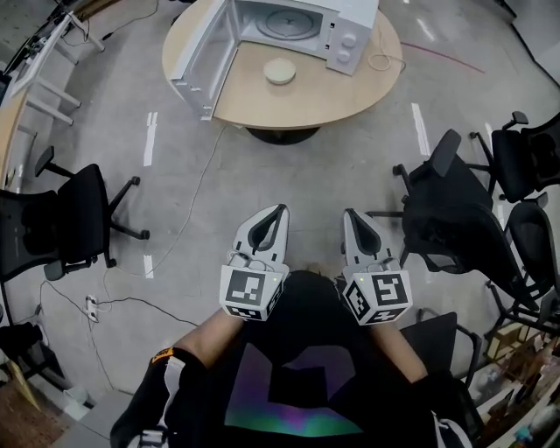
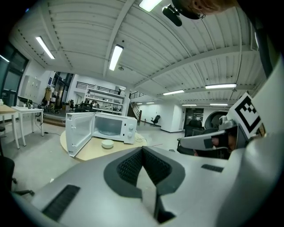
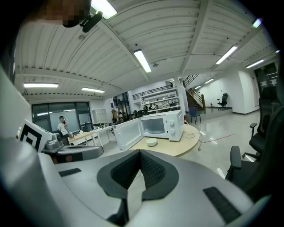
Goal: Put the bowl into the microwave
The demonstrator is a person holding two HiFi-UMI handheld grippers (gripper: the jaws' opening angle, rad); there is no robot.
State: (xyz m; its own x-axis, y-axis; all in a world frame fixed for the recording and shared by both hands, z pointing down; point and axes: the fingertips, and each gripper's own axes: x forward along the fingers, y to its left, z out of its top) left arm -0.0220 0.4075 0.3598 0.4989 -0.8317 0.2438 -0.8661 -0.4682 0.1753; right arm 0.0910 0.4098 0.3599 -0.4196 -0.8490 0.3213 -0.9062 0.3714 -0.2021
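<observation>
Bowl (image 1: 280, 71) sits on the round table (image 1: 350, 96), just before the open microwave (image 1: 302, 22). My left gripper (image 1: 276, 210) and right gripper (image 1: 352, 213) are both closed on nothing, well apart from it. I judge the approach is not yet begun; next I must come near and open one gripper around the bowl.

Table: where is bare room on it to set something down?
The near strip of the table, between the bowl and the front rim, is bare. The microwave crowds the back, its open door the left; a cable lies at the right.
</observation>
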